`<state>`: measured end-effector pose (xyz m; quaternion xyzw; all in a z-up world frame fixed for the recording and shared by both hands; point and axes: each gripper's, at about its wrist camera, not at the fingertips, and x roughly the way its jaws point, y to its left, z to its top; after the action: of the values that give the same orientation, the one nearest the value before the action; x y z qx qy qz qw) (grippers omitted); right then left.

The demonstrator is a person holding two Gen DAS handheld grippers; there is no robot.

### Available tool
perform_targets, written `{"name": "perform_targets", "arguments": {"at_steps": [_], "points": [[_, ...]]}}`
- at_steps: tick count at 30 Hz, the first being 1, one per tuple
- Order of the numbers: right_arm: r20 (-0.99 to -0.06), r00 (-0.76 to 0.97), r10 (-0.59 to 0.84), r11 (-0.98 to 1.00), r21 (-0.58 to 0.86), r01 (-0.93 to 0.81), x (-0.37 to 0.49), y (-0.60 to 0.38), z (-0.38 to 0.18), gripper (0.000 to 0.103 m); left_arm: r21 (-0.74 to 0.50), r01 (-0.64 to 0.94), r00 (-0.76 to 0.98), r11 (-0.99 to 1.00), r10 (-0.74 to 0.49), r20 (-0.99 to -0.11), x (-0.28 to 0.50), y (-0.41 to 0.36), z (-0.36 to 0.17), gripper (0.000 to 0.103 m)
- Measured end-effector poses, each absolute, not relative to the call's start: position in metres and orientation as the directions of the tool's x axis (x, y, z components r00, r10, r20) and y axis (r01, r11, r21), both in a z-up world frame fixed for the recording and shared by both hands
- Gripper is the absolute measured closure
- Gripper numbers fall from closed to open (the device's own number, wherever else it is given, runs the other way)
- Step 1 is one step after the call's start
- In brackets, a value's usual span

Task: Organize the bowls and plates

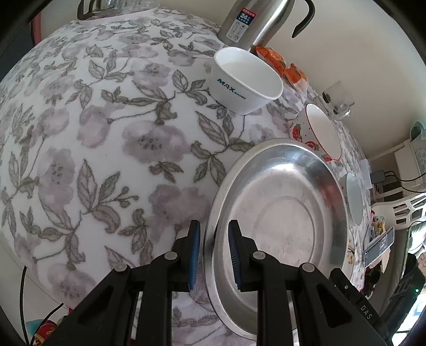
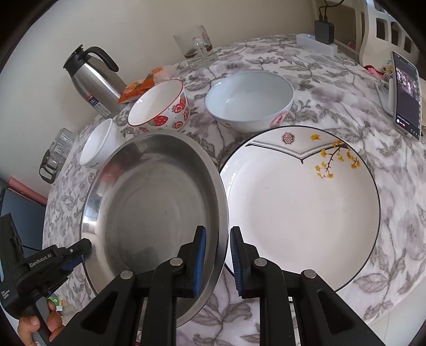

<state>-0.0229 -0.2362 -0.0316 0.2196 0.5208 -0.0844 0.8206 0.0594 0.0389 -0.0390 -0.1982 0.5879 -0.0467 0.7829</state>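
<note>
A steel plate lies on the floral table. My left gripper straddles its left rim, one pad on each side with a small gap; it also shows in the right wrist view. My right gripper straddles the plate's right rim the same way. A white plate with yellow leaves lies just right of the steel one. A strawberry bowl, a pale blue bowl and a small white "MAX" bowl stand behind.
A steel thermos, an orange snack packet and a glass mug stand at the back by the wall. A phone leans at the right. Glassware stands at the left edge.
</note>
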Motion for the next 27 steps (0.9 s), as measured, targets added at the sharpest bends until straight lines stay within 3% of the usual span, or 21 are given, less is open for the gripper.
{"name": "perform_targets", "arguments": {"at_steps": [9,13,18,23,27], "points": [[-0.881,0.469,0.064,0.876,0.275,0.396,-0.025,-0.243,-0.026,0.083,-0.371,-0.18,0.343,0.911,-0.295,-0.892,0.058,0.046,-0.03,0.08],[-0.864,0.501,0.048,0.88,0.274,0.388,-0.026,-0.242,-0.017,0.074,-0.358,-0.184,0.373,0.915,-0.272,-0.887,0.058,0.048,-0.024,0.078],[-0.847,0.531,0.018,0.888,0.258,0.381,-0.025,-0.241,-0.009,0.056,-0.326,-0.189,0.425,0.926,-0.222,-0.878,0.057,0.049,-0.013,0.052],[-0.834,0.552,0.003,0.908,0.233,0.347,-0.023,-0.234,-0.004,0.038,-0.289,-0.143,0.425,0.947,-0.205,-0.882,0.058,0.04,-0.01,0.041],[-0.833,0.553,0.006,0.921,0.22,0.321,-0.021,-0.229,-0.005,0.026,-0.264,-0.119,0.444,0.957,-0.187,-0.876,0.057,0.036,-0.008,0.023]]}}
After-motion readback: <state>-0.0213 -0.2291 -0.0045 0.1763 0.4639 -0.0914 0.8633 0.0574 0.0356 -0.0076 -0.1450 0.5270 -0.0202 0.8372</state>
